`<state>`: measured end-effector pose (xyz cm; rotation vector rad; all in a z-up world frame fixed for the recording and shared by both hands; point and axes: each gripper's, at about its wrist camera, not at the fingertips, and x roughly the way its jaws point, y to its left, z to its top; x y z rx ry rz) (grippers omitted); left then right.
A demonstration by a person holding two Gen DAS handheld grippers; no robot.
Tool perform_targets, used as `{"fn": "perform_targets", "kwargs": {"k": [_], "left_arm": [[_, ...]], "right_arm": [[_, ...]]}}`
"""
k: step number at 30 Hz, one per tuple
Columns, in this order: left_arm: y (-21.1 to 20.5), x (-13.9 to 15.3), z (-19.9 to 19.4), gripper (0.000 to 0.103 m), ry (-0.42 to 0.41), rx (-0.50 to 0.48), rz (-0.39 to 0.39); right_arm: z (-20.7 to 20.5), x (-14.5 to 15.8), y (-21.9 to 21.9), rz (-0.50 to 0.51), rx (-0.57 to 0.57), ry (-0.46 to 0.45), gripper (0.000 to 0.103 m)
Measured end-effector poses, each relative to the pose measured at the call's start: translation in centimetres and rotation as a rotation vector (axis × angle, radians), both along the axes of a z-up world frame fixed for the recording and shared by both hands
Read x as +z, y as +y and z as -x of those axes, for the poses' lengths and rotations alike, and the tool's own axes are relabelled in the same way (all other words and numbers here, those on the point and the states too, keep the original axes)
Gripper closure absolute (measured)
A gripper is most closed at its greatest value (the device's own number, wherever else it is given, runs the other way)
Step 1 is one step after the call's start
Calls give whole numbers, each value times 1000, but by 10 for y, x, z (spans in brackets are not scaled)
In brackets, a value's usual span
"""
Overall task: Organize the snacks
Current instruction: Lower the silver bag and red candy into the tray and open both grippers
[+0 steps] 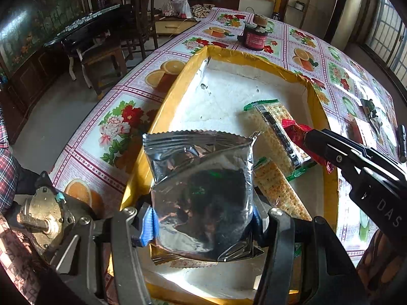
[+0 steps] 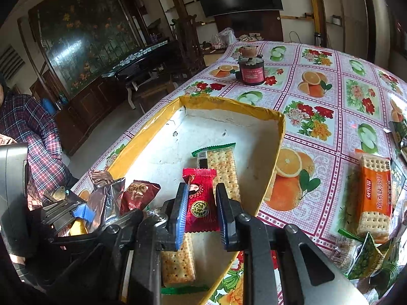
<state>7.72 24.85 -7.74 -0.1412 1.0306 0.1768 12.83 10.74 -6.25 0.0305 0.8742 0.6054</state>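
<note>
Hovering over the box (image 2: 278,127), both grippers carry snacks: the left gripper (image 1: 203,226) clamps a foil bag (image 1: 203,190), the right gripper (image 2: 201,213) pinches a red candy (image 2: 201,200), so next, I reckon, jaws open to drop them beside the crackers (image 2: 223,170).

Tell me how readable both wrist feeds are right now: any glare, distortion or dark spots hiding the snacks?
Left wrist: the silver packet in the left gripper mirrors light and dark, so its print is unreadable; fisheye bends the tray rim. Right wrist: the red candy packet in the right gripper is sharp and evenly lit; corners are vignetted black; glare sits on the wall panel.
</note>
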Motion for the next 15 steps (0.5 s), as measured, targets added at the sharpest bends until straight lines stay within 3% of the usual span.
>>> {"fn": "perform_targets", "kwargs": {"k": [8, 10, 15], "left_arm": [[-2, -6, -3, 41, 37, -5, -16], [-3, -4, -1, 34, 31, -2, -22], [-3, 7, 6, 27, -10, 21, -20]], "right_arm": [[-3, -11, 3, 17, -12, 21, 79], [-3, -8, 0, 13, -22, 18, 75], [6, 9, -17, -8, -57, -21, 59]]}}
